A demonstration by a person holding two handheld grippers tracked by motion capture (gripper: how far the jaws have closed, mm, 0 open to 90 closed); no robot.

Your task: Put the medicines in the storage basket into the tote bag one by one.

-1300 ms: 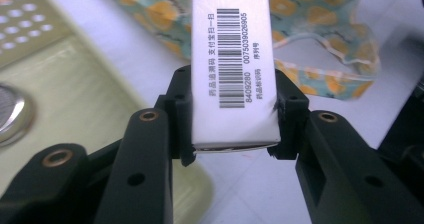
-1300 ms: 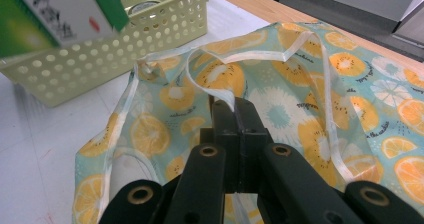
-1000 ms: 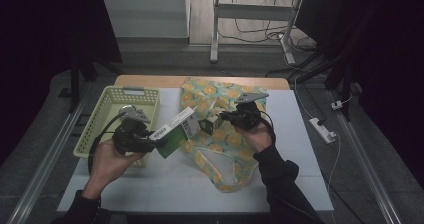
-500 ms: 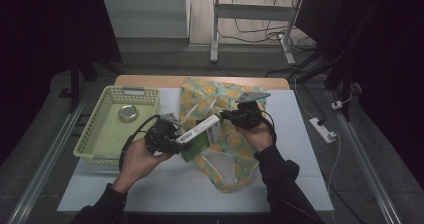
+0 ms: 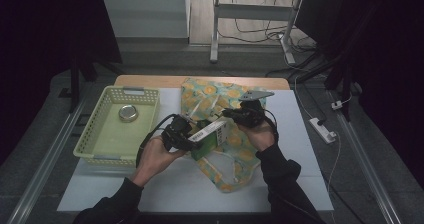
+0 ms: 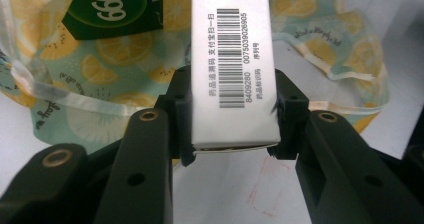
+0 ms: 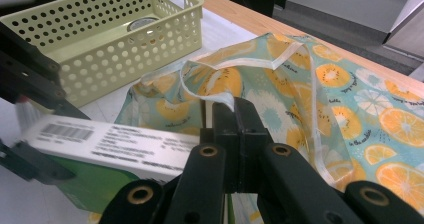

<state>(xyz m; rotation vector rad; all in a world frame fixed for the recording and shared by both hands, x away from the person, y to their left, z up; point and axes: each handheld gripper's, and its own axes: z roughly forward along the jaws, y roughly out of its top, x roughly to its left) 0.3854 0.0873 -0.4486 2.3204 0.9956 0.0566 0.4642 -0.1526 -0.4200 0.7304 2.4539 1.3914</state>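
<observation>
Left tool (image 6: 231, 115) clamps the box (image 6: 232, 59) end-on; right tool (image 7: 234, 115) — shut — pinches the bag's rim (image 7: 220, 98).

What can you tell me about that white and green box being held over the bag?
The box is a slim carton, cardboard by its look, with a white face bearing barcodes and small print and green sides. The left gripper clamps one end, pads pressed on both sides. It lies roughly level, the far end pointing at the fruit-patterned bag.

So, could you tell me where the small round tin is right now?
In the high view, the round tin lies inside the green basket at table left, toward its far end, left of the fruit-print bag.
</observation>
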